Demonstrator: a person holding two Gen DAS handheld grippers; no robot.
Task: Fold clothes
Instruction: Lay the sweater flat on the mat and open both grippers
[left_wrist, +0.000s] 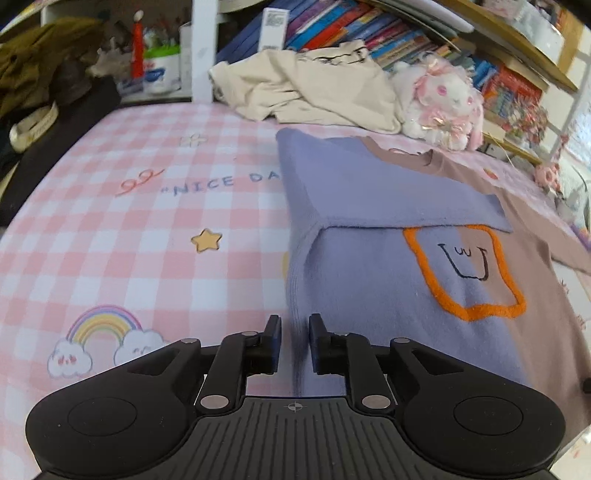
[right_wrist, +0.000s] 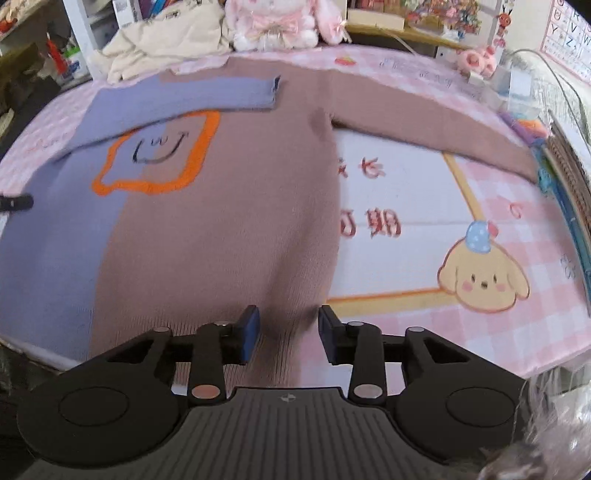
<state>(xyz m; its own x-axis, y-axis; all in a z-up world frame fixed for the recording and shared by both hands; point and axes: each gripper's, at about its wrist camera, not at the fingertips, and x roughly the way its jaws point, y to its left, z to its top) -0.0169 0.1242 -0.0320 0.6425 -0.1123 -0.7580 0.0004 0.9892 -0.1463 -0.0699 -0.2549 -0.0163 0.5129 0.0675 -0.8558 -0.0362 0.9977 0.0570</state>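
A purple and brown sweater (right_wrist: 207, 221) with an orange toast face lies flat on the pink checked bed (left_wrist: 129, 229). Its purple sleeve (right_wrist: 177, 99) is folded across the chest; the brown sleeve (right_wrist: 424, 125) lies stretched out to the right. My left gripper (left_wrist: 294, 339) is open at the sweater's purple left side edge (left_wrist: 369, 295), with the edge between its fingers. My right gripper (right_wrist: 288, 332) is open over the brown hem near the sweater's lower right corner, holding nothing.
A crumpled cream garment (left_wrist: 314, 88) and a pink-white plush bunny (left_wrist: 439, 107) lie at the bed's far edge. Bookshelves (left_wrist: 406, 33) stand behind. Dark clothes (left_wrist: 37, 74) pile at the left. Books and cables (right_wrist: 561, 155) lie on the right side.
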